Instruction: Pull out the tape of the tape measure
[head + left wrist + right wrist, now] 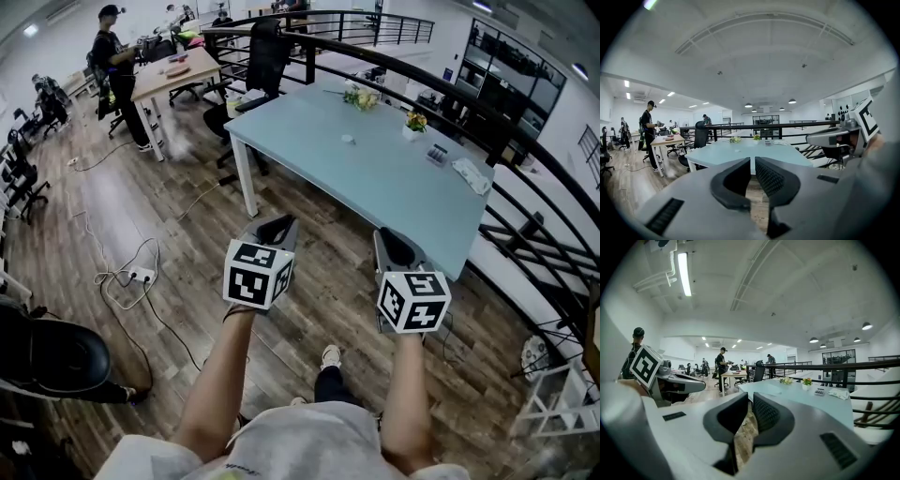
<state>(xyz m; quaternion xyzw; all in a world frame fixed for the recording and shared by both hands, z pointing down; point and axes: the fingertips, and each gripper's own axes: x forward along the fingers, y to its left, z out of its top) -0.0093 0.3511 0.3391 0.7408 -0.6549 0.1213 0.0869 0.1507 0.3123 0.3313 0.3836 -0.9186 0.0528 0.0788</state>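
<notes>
Both tongs are shut with nothing between them. On the left gripper (752, 160) the pads meet at the tips, and I read the right gripper (751, 395) as pressed together the same way.

From the head view I see the person's left forearm (220, 375) and right forearm (408, 394) stretched forward side by side. Each gripper is held near level and tipped slightly down. They hang above the wooden floor (187, 244), just short of the near corner of the pale blue table (375, 187).

Only that view shows a shoe (330, 356) and a power strip (141, 275) with its cable on the floor. Each gripper view catches the other gripper at its edge. The right gripper view also shows a small flower pot (806, 381) on the table.

I cannot make out the tape measure in any view.
</notes>
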